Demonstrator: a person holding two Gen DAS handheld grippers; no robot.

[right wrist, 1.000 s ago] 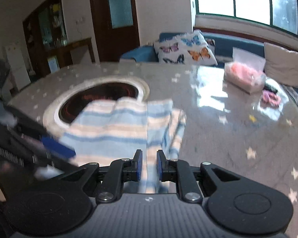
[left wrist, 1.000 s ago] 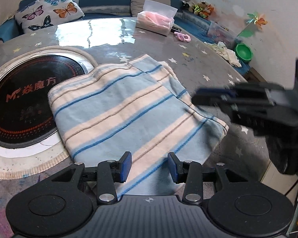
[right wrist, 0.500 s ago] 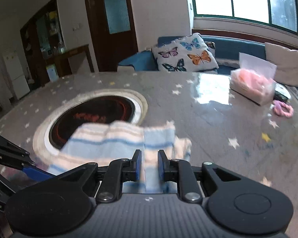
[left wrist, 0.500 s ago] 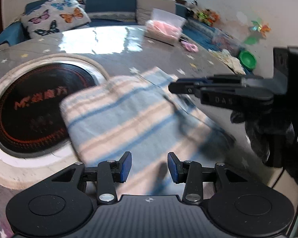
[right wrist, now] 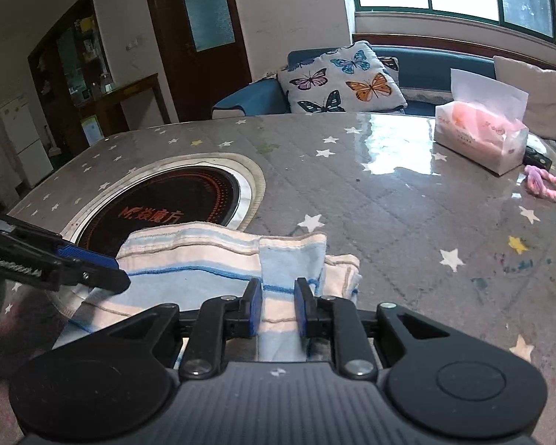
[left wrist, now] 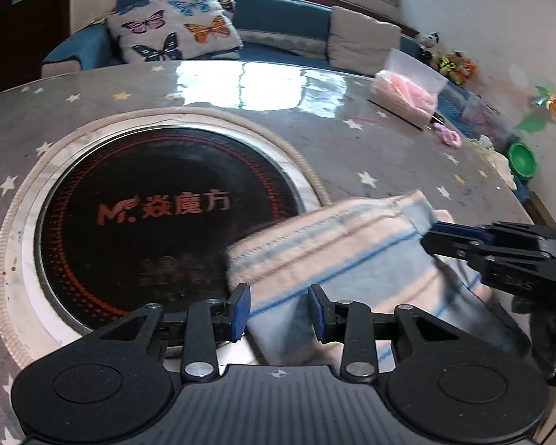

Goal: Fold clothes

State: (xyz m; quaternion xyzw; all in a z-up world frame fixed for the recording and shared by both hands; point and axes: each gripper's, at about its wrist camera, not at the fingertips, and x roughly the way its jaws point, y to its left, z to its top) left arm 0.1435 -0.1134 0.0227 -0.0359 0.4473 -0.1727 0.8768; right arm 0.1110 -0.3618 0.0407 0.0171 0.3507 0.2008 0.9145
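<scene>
A blue and cream striped cloth (left wrist: 337,259) lies folded on the grey starred table (left wrist: 352,148), partly over the round black cooktop (left wrist: 159,218). My left gripper (left wrist: 280,313) is open, with the cloth's near left edge between its blue pads. My right gripper (right wrist: 277,306) is partly open, with a raised fold of the cloth (right wrist: 289,259) between its pads. It also shows in the left wrist view (left wrist: 500,256) at the cloth's right side. The left gripper shows in the right wrist view (right wrist: 66,263) at the cloth's left side.
A tissue pack (right wrist: 482,141) and a pink hair tie (right wrist: 545,185) lie on the far right of the table. A butterfly pillow (right wrist: 341,81) sits on the blue sofa behind. A green bowl (left wrist: 520,157) stands past the table's right edge (left wrist: 515,200).
Both grippers have moved in low to the near side of the cloth. The right gripper has opened a little around a fold. The cloth now looks narrower and bunched.
</scene>
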